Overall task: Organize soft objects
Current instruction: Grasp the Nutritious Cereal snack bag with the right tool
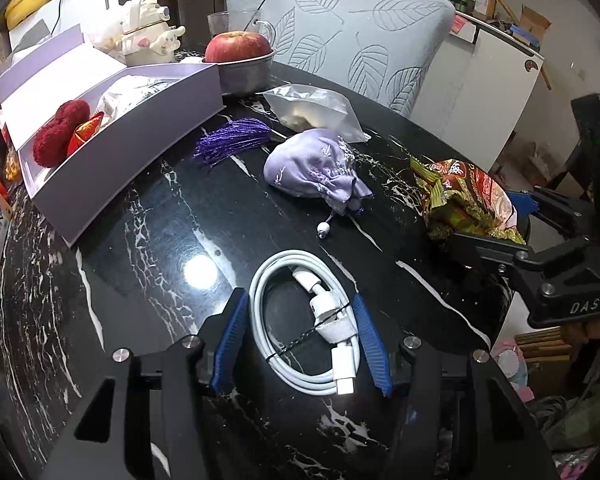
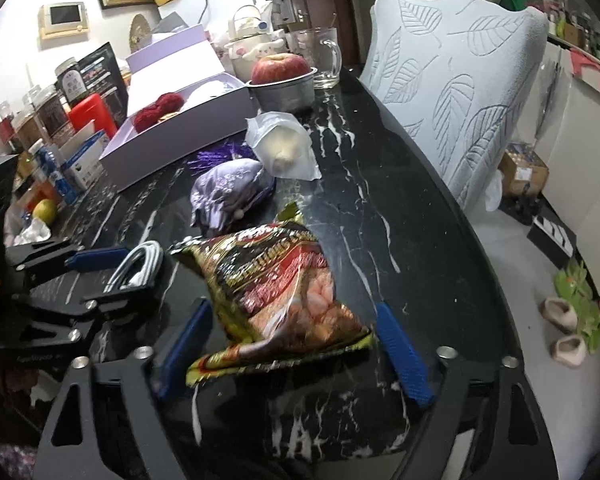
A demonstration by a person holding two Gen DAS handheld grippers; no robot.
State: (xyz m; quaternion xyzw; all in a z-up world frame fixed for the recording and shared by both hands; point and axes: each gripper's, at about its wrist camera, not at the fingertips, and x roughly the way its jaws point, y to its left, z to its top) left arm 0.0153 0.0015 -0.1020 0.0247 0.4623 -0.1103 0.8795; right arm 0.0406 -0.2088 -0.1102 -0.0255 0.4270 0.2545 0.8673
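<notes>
A coiled white charging cable [image 1: 300,320] sits between the blue pads of my left gripper [image 1: 300,300], which is shut on it just above the black marble table [image 1: 140,240]. A red and gold snack bag [image 2: 284,292] lies between the fingers of my right gripper [image 2: 292,308], which stands open with a gap at its right pad. Beyond are a lilac embroidered drawstring pouch [image 1: 316,164], a purple tassel [image 1: 232,140] and a clear plastic bag [image 1: 316,108] with something white inside. The lilac box [image 1: 120,136] at the left holds a red knitted item [image 1: 60,128] and pale cloth.
An apple [image 1: 238,46] in a metal bowl, a glass mug [image 2: 320,56] and a white kettle [image 1: 148,28] stand behind the box. A chair with a leaf-pattern cover [image 1: 360,40] stands at the table's far side. Jars and cartons [image 2: 52,120] crowd the left end.
</notes>
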